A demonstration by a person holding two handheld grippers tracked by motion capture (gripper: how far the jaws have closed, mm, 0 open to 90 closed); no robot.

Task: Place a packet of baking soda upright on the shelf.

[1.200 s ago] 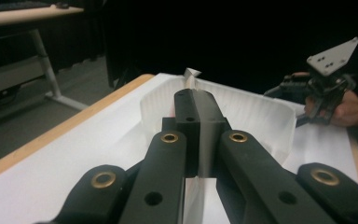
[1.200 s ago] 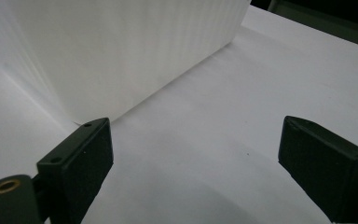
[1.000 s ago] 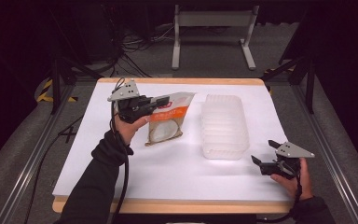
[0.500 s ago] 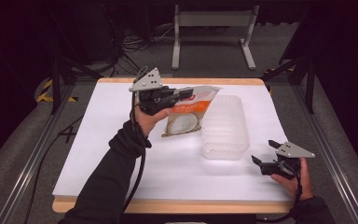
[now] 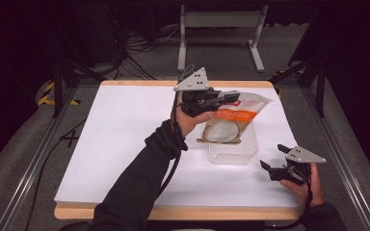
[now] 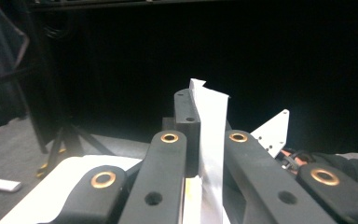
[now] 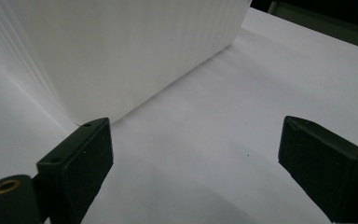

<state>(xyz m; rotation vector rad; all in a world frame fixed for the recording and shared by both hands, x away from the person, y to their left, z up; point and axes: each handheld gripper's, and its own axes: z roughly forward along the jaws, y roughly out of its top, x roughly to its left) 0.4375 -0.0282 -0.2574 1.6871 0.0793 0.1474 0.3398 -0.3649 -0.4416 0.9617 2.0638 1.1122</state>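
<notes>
Orange-labelled pouch [image 5: 233, 120] hangs clamped in the left gripper [image 5: 221, 97] above the clear tray [image 5: 233, 153] (far right edge of the table [image 5: 120, 144]), while the right gripper [image 5: 272, 167] gapes empty.

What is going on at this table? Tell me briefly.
A person works with a gripper in each hand. The left gripper is shut on the top edge of a clear food pouch with an orange label and holds it up over the translucent plastic container on the white table. The right gripper rests open on the table beside the container.
</notes>
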